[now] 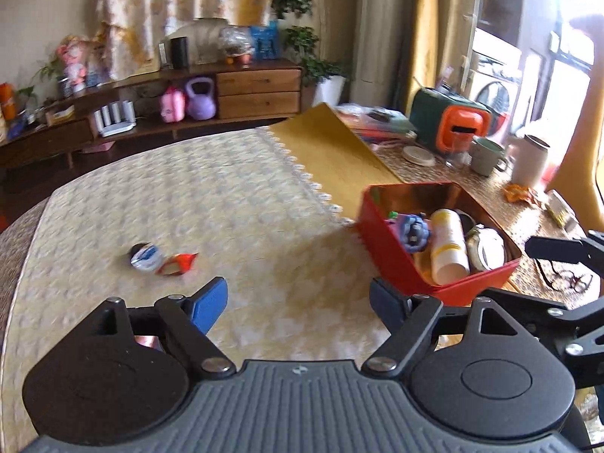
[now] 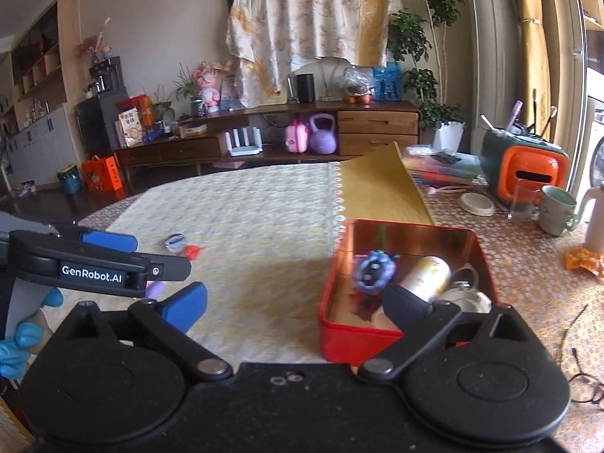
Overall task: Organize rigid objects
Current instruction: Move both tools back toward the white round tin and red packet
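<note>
Red tin (image 2: 396, 287) sits on the bench (image 1: 226, 204) at the edge of the pale cloth, lid off. Inside it: a blue-purple toy (image 2: 373, 273), a white-yellow bottle (image 1: 449, 245), a round metal piece (image 1: 487, 249)

Still loose on the cloth, well apart from the tin: a small round blue-white pot (image 1: 145, 256) with a red wrapper (image 1: 177, 264) touching it

Left gripper (image 1: 298, 302): jaws wide, nothing between them, over bare cloth between the loose pair and the tin

Right gripper (image 2: 298, 302): jaws at their widest, empty; right finger overlaps the near rim of the tin in view; contact cannot be told

Risks, as judged:
- pot and wrapper lie together, so jaws closing on 1 may drag or pinch the other
- thin wrapper may slip out flat under the jaws
- the 2 grippers are close, and a reach across could knock them together
- right finger near the rim could nudge or tip the tin
</note>
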The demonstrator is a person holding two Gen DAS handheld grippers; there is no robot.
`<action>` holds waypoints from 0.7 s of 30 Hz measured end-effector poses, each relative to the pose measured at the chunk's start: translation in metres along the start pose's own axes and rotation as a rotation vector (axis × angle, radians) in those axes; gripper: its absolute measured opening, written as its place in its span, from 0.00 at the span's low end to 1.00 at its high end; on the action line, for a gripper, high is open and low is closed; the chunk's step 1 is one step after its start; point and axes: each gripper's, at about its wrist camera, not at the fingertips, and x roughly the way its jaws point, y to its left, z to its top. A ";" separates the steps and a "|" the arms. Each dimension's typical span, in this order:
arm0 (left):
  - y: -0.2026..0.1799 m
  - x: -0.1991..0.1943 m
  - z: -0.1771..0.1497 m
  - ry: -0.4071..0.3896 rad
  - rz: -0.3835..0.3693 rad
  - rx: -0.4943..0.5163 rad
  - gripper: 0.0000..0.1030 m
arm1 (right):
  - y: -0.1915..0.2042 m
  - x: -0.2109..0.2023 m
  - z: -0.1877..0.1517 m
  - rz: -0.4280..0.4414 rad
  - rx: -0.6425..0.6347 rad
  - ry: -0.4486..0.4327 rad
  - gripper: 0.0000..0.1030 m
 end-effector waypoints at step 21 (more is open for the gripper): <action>0.095 -0.014 -0.035 -0.066 0.138 -0.071 0.80 | 0.059 0.049 0.004 0.114 -0.083 0.065 0.99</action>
